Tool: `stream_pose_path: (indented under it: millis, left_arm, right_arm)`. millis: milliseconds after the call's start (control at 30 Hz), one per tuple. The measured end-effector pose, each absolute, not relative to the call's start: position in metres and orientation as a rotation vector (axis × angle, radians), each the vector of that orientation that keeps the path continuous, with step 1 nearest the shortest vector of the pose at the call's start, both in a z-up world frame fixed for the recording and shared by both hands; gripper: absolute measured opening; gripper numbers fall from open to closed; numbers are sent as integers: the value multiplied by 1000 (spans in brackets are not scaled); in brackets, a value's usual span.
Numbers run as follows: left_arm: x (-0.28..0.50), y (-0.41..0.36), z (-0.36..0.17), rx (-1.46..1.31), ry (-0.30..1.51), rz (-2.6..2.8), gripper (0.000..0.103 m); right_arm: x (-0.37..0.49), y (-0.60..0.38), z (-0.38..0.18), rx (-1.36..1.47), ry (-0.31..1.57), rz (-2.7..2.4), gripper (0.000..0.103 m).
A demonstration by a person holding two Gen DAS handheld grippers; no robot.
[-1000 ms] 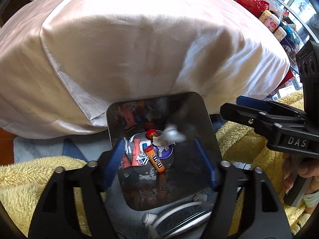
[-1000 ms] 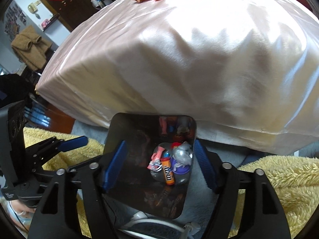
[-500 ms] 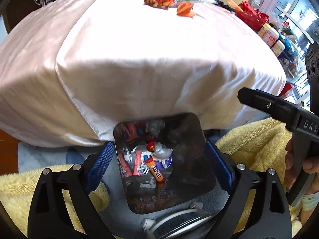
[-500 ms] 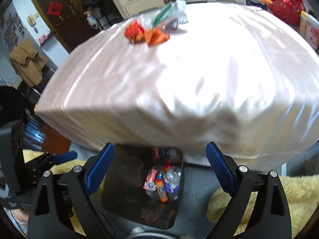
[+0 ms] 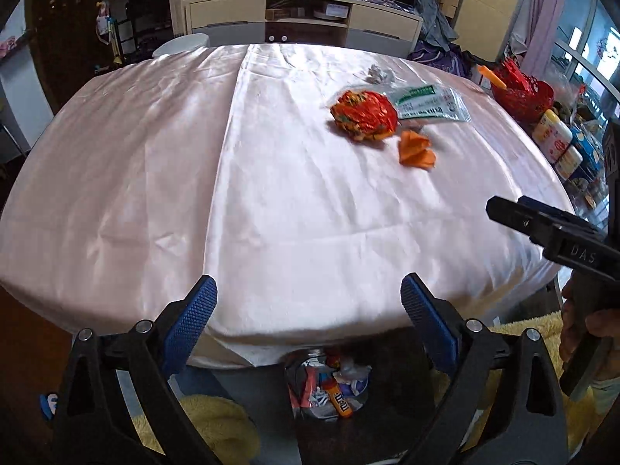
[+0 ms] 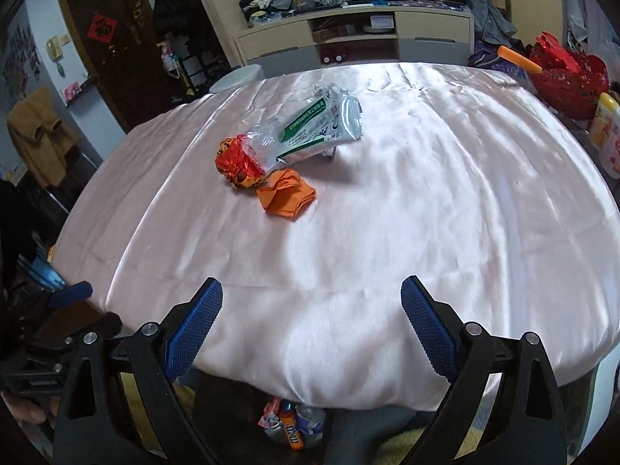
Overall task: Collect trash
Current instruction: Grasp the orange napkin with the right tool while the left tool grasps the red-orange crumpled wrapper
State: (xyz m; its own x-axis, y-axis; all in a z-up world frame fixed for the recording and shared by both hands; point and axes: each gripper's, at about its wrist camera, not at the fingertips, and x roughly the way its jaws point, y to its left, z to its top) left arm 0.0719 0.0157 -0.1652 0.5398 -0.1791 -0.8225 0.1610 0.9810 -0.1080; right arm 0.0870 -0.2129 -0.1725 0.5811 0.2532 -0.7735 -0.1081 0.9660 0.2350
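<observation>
Pink satin counter (image 5: 271,193) | upper right: red wrapper (image 5: 364,115), pouch (image 5: 426,102), orange scrap (image 5: 415,149), paper ball (image 5: 379,74) left | bottom centre: bin (image 5: 329,391) part-filled | left gripper (image 5: 308,327), right gripper (image 6: 312,327): fingers just opened wide, empty

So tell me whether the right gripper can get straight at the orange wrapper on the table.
Probably yes: the right gripper is open and empty, and only bare tablecloth lies between it and the orange wrapper.

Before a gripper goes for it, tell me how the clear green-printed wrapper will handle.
The wrapper looks like thin crinkled film, so it is probably very light and floppy. Its glossy surface on the satin cloth may slide rather than lift. It partly overlaps the red wrapper, which could get dragged along.
</observation>
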Motion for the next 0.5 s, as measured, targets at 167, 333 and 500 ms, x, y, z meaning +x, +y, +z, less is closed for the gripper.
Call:
stream_pose_path:
  millis: [167, 333, 500]
  left_arm:
    - [100, 17, -158, 0, 971, -189, 92]
    - [119, 13, -156, 9, 984, -203, 92]
    - [137, 10, -153, 29, 981, -203, 92]
  right_arm:
    - [122, -193, -184, 159, 967, 272, 81]
    - [143, -183, -191, 174, 981, 277, 72]
    - [161, -176, -197, 153, 981, 271, 66]
